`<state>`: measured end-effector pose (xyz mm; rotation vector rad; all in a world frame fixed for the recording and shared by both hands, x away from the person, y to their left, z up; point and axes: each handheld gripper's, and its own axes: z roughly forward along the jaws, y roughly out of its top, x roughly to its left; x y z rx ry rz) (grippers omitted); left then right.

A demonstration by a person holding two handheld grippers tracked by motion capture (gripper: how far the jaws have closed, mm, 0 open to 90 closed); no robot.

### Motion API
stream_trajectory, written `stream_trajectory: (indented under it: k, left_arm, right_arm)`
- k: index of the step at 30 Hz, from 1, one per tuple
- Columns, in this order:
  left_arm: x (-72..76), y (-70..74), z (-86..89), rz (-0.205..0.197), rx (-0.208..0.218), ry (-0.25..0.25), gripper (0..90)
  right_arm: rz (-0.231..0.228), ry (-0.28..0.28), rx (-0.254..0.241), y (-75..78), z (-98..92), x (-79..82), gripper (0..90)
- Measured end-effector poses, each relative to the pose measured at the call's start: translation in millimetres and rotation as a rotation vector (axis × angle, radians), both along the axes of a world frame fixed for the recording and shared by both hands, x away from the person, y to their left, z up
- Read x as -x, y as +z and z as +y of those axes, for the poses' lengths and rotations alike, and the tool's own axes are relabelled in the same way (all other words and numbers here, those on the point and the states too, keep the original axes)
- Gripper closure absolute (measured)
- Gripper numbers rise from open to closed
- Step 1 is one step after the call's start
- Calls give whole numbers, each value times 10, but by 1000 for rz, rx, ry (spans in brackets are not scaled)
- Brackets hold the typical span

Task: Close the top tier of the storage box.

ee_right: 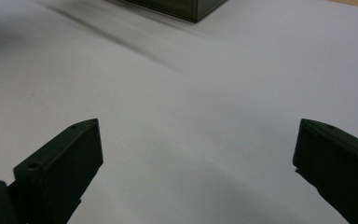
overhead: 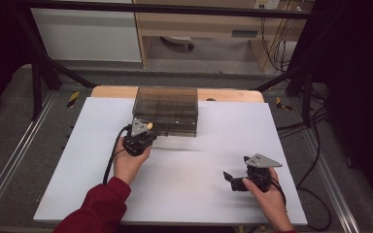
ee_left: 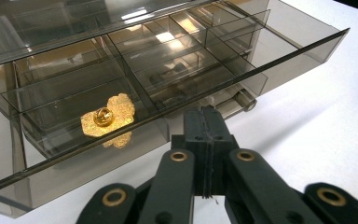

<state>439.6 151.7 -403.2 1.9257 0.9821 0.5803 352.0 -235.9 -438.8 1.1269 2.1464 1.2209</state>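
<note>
— Left gripper (ee_left: pixel 207 122), jaws pressed together against the drawer (ee_left: pixel 177 100) front: why?
— Likely nudging it; the gold brooch (ee_left: pixel 108 120) lies inside, just ahead-left. Right gripper (ee_right: pixel 198 154) waits spread, holding nothing.

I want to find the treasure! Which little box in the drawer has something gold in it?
The near left compartment of the drawer. A gold pin lies in it, just left of the shut left claw; the other compartments look empty.
</note>
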Motion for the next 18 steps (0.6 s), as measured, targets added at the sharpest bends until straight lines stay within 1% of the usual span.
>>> stream_trajectory:
  k: [2, 5, 7, 14, 18]
  left_arm:
    - [-15, 5, 4, 1, -1, 1, 898]
    - [-41, 7, 13, 11, 13, 4, 898]
    - [-53, 9, 8, 13, 14, 5, 898]
    - [-95, 35, -15, 12, 8, 6, 899]
    - [-127, 56, -25, 8, -3, 9, 898]
  right_arm:
    - [0, 0, -2, 0, 1, 1, 20]
    - [3, 1, -2, 0, 5, 2, 20]
    - [2, 3, 0, 0, 4, 1, 20]
    - [2, 6, 0, 0, 3, 1, 20]
    - [2, 7, 0, 2, 3, 2, 20]
